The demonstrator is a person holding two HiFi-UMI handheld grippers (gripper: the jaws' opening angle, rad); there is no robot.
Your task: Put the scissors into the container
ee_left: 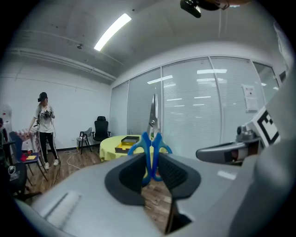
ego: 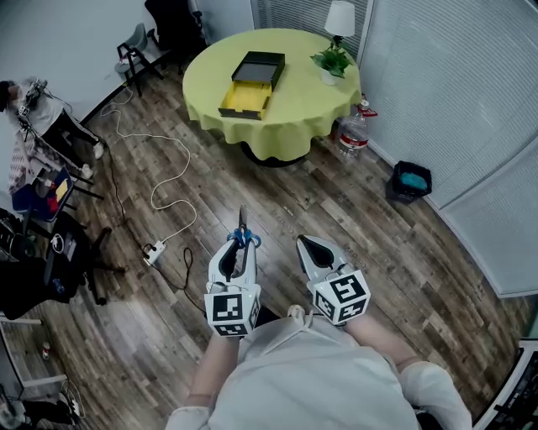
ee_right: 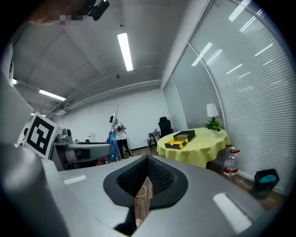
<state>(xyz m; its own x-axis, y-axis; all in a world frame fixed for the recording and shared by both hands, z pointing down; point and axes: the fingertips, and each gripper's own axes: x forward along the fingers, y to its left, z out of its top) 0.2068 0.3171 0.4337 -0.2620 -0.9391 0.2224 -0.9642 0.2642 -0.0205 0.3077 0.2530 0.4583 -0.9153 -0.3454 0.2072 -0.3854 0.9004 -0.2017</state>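
Observation:
Blue-handled scissors [ego: 242, 236] stand in my left gripper [ego: 241, 245], blades pointing forward and away from me. In the left gripper view the jaws press on the blue handles [ee_left: 150, 153] and the steel blades [ee_left: 153, 111] rise above them. My right gripper [ego: 305, 244] hangs beside it over the wood floor, shut with nothing in it; its pads [ee_right: 157, 178] nearly meet. The container [ego: 253, 80], a black box with a yellow drawer pulled out, lies far ahead on the round yellow-green table [ego: 294, 113]. It also shows as the container [ee_right: 179, 138] in the right gripper view.
A potted plant [ego: 334, 61] and white lamp [ego: 340, 17] stand on the table's far right. A water bottle [ego: 354, 130] and a black bin [ego: 410, 180] sit on the floor by the glass wall. A white cable with power strip [ego: 154, 249], chairs and gear racks lie left, near a person [ee_left: 45, 129].

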